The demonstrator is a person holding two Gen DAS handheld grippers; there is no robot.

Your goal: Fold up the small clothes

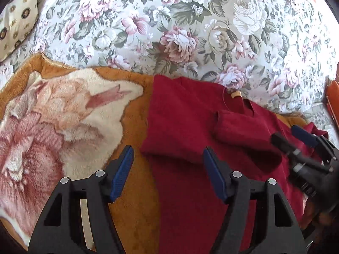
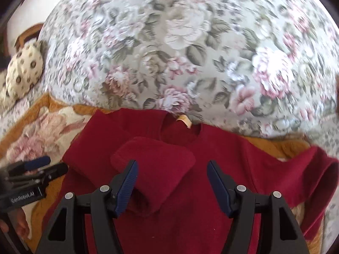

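With one sleeve (image 2: 152,165) already folded across the red sweater (image 2: 211,190), the sleeve at three o'clock (image 2: 317,169) remains, and both the left gripper (image 1: 169,175) and the right gripper (image 2: 171,186) hang released, holding nothing.

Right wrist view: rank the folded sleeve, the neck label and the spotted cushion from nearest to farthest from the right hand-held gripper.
1. Folded sleeve: just ahead, reaching between the open fingers of the right hand-held gripper.
2. Neck label: farther ahead, at the collar.
3. Spotted cushion: far left, beyond the sweater.
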